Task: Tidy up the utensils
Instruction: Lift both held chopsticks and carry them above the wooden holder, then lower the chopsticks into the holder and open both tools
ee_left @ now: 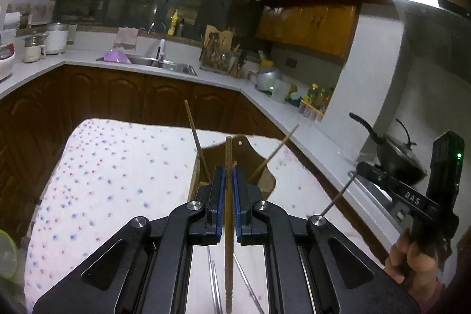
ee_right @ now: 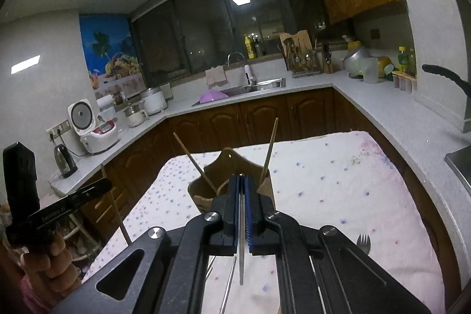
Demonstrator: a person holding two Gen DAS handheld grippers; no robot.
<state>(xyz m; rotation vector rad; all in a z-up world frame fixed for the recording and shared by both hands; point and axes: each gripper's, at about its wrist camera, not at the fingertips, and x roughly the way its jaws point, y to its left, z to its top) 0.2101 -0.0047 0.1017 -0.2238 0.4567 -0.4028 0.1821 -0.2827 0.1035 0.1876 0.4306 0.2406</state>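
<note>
Utensils are split between our two grippers and a wooden holder (ee_left: pixel 235 164) standing on a table under a floral cloth (ee_left: pixel 117 167). In the left wrist view, the left gripper (ee_left: pixel 229 172) sits at 6 o'clock, its blue-padded tongs drawn narrow and clamped on a wooden chopstick (ee_left: pixel 228 225) that runs straight up the middle, its tip reaching past the pads toward the holder at 12 o'clock. Two more wooden chopsticks (ee_left: pixel 195 137) lean out of the holder, one toward 11 o'clock, one toward 1 o'clock. Metal chopsticks (ee_left: pixel 216 284) lie on the cloth beneath the gripper. In the right wrist view, the right gripper (ee_right: pixel 241 181) is likewise narrow, pinching a thin metal chopstick (ee_right: pixel 241 240) between its pads. A fork (ee_right: pixel 363 242) lies on the cloth at 4 o'clock. Our hand (ee_left: pixel 412 258) grips the other handle at 4 o'clock in the left view.
</note>
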